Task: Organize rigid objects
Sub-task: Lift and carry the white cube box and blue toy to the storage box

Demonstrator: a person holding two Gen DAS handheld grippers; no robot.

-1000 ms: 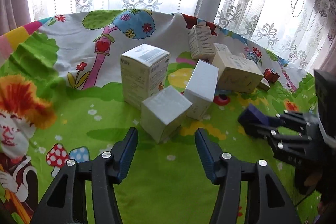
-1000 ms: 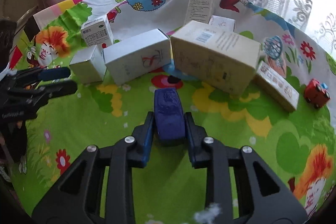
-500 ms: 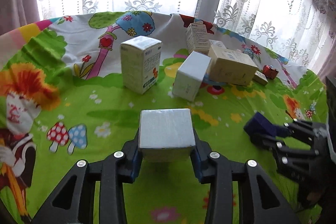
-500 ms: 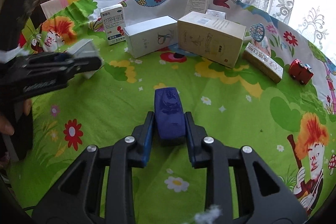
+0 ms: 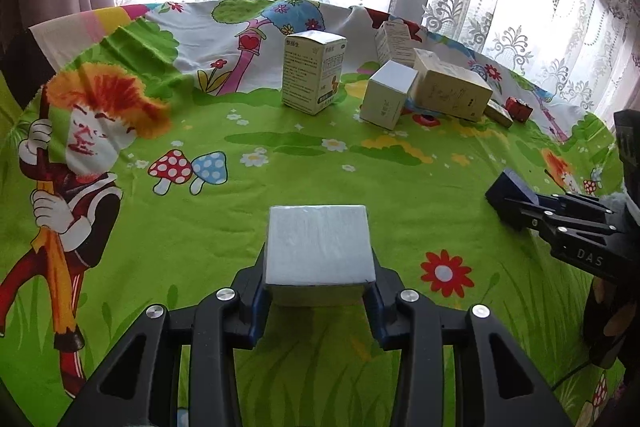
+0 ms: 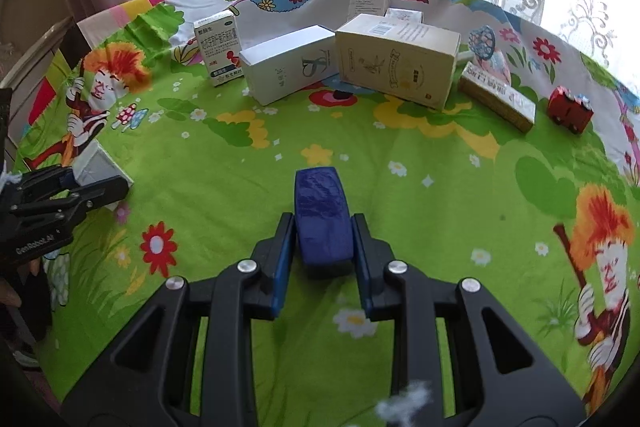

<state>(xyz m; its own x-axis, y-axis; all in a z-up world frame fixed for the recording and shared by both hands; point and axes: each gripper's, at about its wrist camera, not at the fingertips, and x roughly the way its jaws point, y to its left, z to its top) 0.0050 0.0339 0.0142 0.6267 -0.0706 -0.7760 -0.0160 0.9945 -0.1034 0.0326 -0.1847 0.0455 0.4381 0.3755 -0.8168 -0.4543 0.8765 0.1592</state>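
Small white cardboard cube box (image 5: 318,245) is clamped between the blue-padded fingers of the left gripper (image 5: 318,291), the jaws closed to the box's width, and it is held above the green cartoon-printed cloth (image 5: 280,171) near the front edge. A dark blue rounded block (image 6: 323,217) is gripped narrowly by the right gripper (image 6: 322,259), likewise over the cloth. One second ago the left jaws were spread wide and the white cube stood on the cloth against the other boxes; now it has been carried well apart from them. The tall white medicine box (image 5: 313,71), the long white carton (image 5: 387,94), the beige carton (image 5: 452,90) and the small red toy car (image 6: 570,109) have stayed at the back.
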